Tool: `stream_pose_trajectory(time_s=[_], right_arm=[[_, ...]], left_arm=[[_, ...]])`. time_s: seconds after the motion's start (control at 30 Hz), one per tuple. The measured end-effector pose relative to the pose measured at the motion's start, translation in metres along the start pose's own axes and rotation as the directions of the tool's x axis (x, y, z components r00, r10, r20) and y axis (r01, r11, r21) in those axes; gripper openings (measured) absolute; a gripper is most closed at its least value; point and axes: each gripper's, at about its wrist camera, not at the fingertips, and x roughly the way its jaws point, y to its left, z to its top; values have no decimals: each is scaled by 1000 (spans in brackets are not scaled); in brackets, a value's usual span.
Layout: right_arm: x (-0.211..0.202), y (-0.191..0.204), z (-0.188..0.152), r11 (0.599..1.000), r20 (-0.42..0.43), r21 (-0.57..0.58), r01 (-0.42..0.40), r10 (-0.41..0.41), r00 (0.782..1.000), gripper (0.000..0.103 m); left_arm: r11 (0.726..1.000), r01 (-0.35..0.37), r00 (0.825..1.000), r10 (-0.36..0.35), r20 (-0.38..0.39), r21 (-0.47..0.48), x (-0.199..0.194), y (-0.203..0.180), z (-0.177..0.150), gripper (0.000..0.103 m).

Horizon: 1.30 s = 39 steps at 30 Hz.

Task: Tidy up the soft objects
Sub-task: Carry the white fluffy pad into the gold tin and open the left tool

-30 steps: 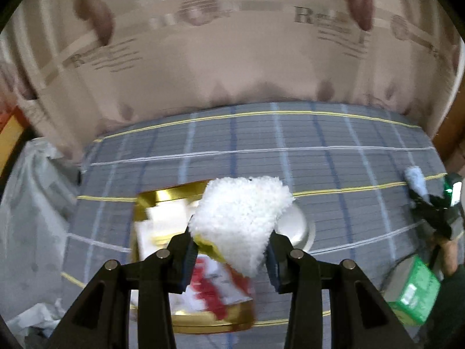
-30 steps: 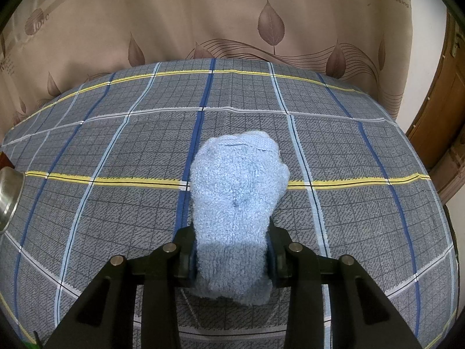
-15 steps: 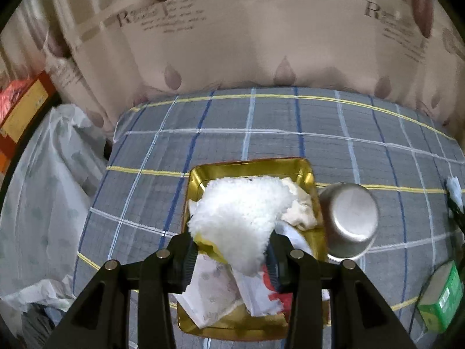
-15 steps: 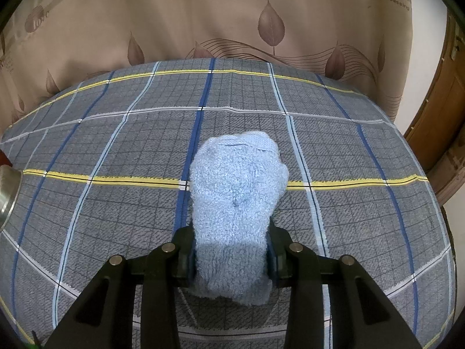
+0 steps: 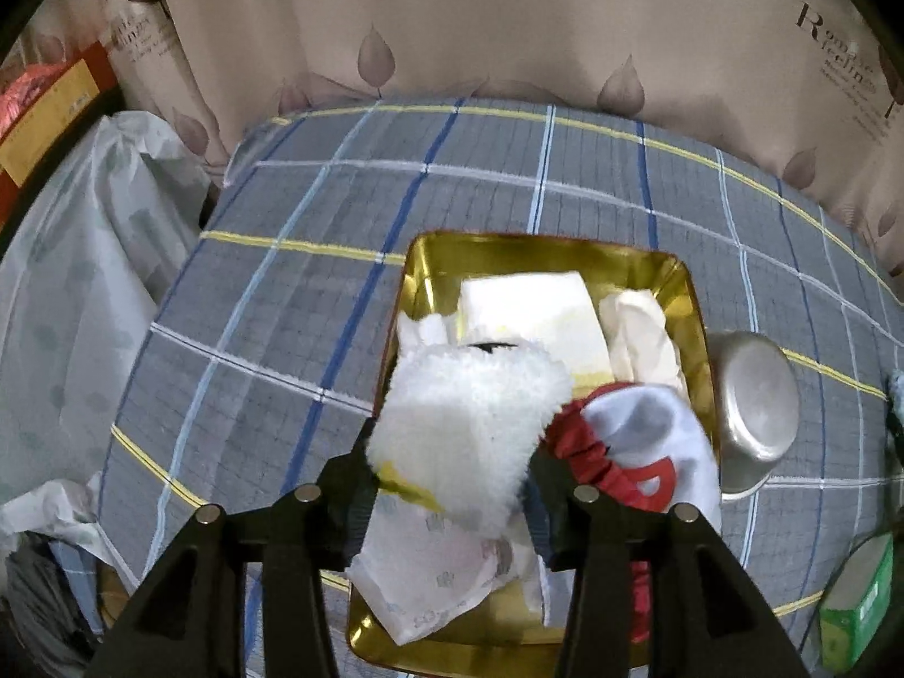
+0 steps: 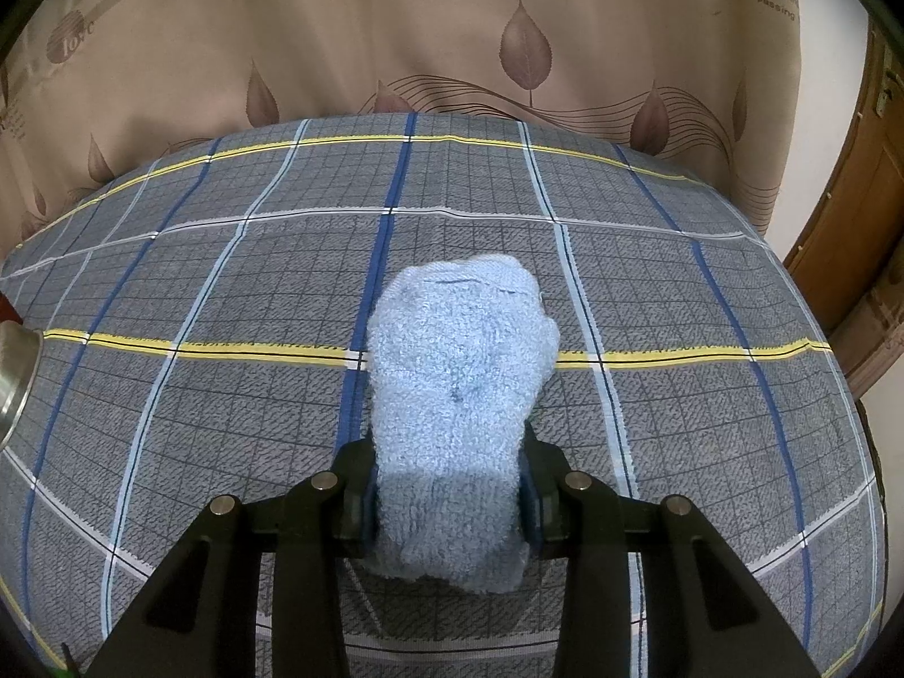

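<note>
A white fluffy sock (image 5: 469, 418) hangs between the fingers of my left gripper (image 5: 452, 486), whose jaws are opening while both pads still touch it. It hovers just over a gold tray (image 5: 542, 246) that holds a white folded pad (image 5: 531, 311), a white and red sock (image 5: 644, 429) and a patterned cloth (image 5: 435, 570). My right gripper (image 6: 446, 486) is shut on a light blue fluffy sock (image 6: 457, 361), which sticks out forward over the grey plaid cloth (image 6: 226, 395).
An upturned steel bowl (image 5: 751, 407) stands right of the tray, and its edge shows at the left of the right wrist view (image 6: 14, 378). A green box (image 5: 859, 610) is at the lower right. Plastic bags (image 5: 73, 260) lie off the left edge. A curtain (image 6: 452, 28) hangs behind.
My left gripper has moved over the gold tray and come down towards it, still carrying the white sock, and its fingers stand slightly wider. The right gripper and the blue sock have not moved.
</note>
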Motion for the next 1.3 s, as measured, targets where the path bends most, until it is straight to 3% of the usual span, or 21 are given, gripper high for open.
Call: stream_pose_trajectory(time_s=[0.27,0.47,0.73,1.1,1.3], right_arm=[[0,-1,-1,1000,0,-2,3,-3,1000,37],[0,-2,-1,1000,-1,-1,6,-6,1000,37],[0,-2,-1,1000,-1,0,5,-5,1000,38],[0,-2,-1,1000,-2,5,0,0,1000,39],[0,0,2,1000,-19,11,6,-6,1000,31]], left_arm=[[998,65,997,-65,-50,-6,2,4,-9,60],[998,65,998,-65,-3,5,-21,5,-15,60],[999,-25,988,20,155,28,-66,4,-31,60],[995,-91,979,84,185,30,-59,4,-62,60],[998,-70,979,69,194,-1,-51,6,-69,60]])
